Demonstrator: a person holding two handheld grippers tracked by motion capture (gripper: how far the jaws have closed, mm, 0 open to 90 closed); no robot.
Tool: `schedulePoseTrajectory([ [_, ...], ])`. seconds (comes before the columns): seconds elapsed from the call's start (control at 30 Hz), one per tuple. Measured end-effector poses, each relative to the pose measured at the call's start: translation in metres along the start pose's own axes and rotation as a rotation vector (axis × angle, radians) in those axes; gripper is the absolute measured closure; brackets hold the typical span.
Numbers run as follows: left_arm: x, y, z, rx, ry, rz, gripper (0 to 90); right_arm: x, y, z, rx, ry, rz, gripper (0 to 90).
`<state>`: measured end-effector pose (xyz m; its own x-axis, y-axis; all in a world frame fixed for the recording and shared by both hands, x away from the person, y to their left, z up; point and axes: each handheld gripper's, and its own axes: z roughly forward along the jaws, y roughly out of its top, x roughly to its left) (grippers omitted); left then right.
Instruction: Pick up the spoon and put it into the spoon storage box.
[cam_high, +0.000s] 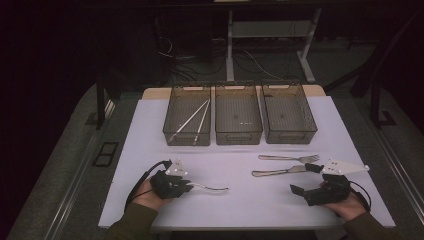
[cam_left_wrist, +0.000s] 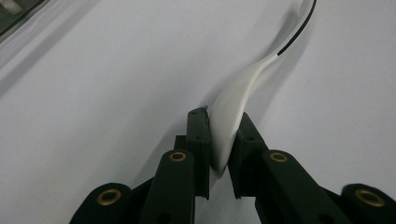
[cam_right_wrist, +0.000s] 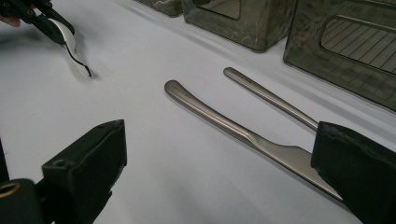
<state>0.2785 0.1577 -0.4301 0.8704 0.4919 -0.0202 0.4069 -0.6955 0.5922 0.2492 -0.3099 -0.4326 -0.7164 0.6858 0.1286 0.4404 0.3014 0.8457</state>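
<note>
- The left claw (cam_high: 189, 186) is clamped on a spoon (cam_high: 212, 188), both jaws pressing against one end of it.
- In the left gripper view that gripped end of the spoon (cam_left_wrist: 229, 121) is broad, smooth and pale, reflecting the light; beyond the jaws it narrows into a thin curved stem with a dark edge that runs off toward the top of the picture.
- From above, the spoon is slim and silvery, lying low over the white worktop (cam_high: 240, 205) and pointing away from the left claw toward the middle of the sheet.
- In the right gripper view the spoon (cam_right_wrist: 74, 49) curves down from the left claw (cam_right_wrist: 53, 25), its tip at or just above the worktop.
- A knife (cam_high: 277, 171) and a fork (cam_high: 290, 158), both matte metal, lie side by side well apart from the spoon, on the far side of the worktop's middle from it.
- The right claw (cam_high: 307, 179) stands open and holds nothing, one jaw just over the knife's blade (cam_right_wrist: 280, 156).
- Three dark mesh bins sit in a row beyond the spoon; the left bin (cam_high: 188, 116), nearest it, holds chopsticks (cam_high: 192, 121).
</note>
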Motion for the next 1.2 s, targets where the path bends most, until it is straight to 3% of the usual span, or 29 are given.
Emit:
schedulePoseTrajectory([
  [0.3,0.004,0.004,-0.014,-0.114,0.021,-0.055,79.4,0.000,0.000,0.000,0.000,0.001,-0.002,3.6],
  [0.67,0.012,0.019,-0.022,-0.178,0.049,-0.074,79.4,0.000,0.000,0.001,0.003,0.002,-0.003,3.6],
  [0.9,0.018,0.031,-0.025,-0.225,0.029,-0.082,79.4,-0.001,0.000,0.000,-0.021,0.026,0.024,3.6],
  [1.2,0.026,0.043,-0.026,-0.245,0.029,-0.078,79.4,0.002,0.002,0.008,-0.045,0.040,0.045,3.6],
])
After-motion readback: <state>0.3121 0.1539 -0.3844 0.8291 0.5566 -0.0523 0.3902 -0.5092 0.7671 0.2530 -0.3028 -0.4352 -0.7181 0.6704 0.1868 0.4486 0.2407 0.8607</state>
